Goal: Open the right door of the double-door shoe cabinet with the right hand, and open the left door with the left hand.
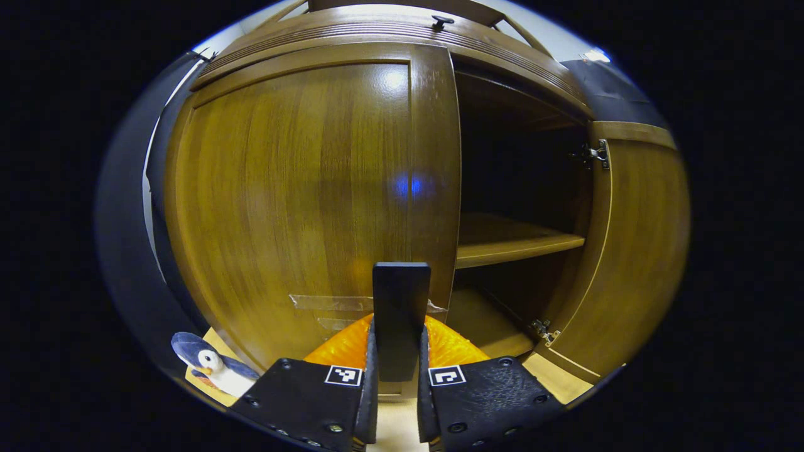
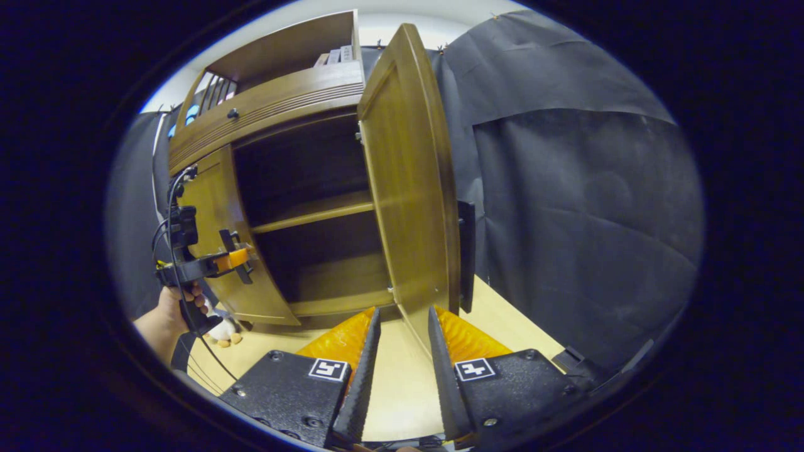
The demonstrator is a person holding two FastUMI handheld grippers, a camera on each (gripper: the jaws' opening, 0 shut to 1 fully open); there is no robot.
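The brown wooden shoe cabinet [image 1: 377, 31] stands right in front of me. Its left door [image 1: 295, 188] is closed flat. In the left gripper view, my left gripper [image 1: 399, 323] is shut on that door's upright black handle [image 1: 402, 295], one finger on each side. The right door [image 1: 634, 245] is swung wide open, baring a shelf [image 1: 515, 242]. In the right gripper view that right door [image 2: 408, 188] is edge-on, its black handle [image 2: 466, 251] on the far face. My right gripper [image 2: 404, 311] is open just below the door's lower edge, touching nothing. The left gripper [image 2: 233, 257], held by a hand [image 2: 173, 307], is at the left door [image 2: 217, 207].
A penguin toy [image 1: 210, 364] lies on the pale floor [image 1: 396, 427] at the cabinet's lower left corner. Black cloth [image 2: 584, 207] hangs right of the open door. A small knob [image 1: 441, 22] sits on the drawer front above the doors.
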